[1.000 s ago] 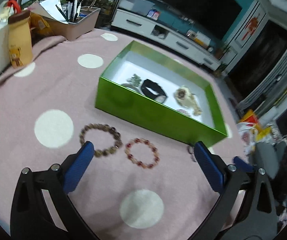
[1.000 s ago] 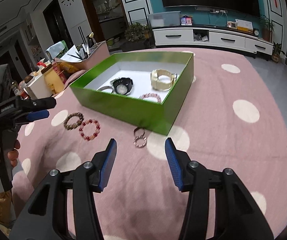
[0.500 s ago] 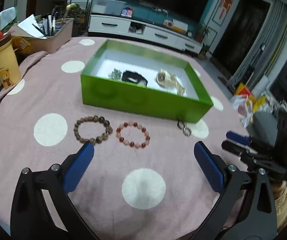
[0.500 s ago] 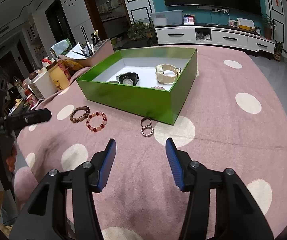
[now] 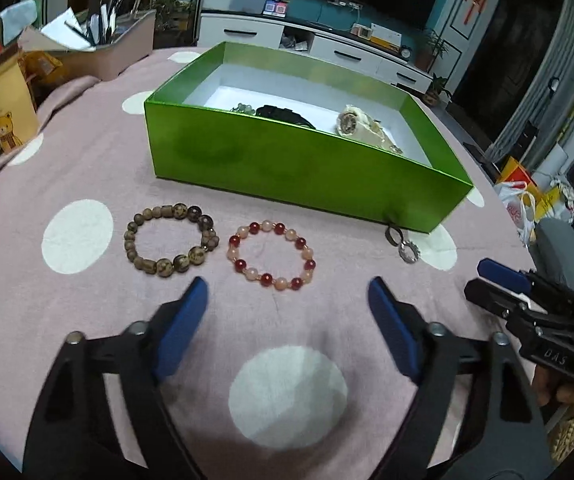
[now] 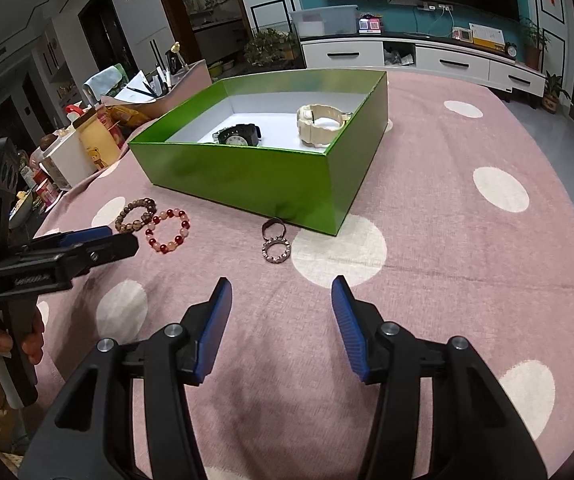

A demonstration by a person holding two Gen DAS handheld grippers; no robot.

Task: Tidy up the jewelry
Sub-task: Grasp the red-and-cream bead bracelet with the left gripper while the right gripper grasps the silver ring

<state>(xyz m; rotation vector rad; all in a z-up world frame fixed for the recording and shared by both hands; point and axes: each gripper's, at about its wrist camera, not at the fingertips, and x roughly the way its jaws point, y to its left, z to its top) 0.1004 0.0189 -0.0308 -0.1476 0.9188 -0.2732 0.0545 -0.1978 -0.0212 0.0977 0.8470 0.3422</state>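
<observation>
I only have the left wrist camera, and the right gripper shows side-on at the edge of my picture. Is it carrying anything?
Observer: No. The right gripper has its jaws apart with only pink tablecloth between them. It points toward the studded ring, which lies ahead of it.
Operator: The near wall of the green box cuts off the black item inside. What is it?
Observer: A black watch with a pale round dial, lying on the white floor of the green box.
Operator: Is it tangled with the cream one?
Observer: No. The cream watch sits apart from it, its strap closed in a loop.
</observation>
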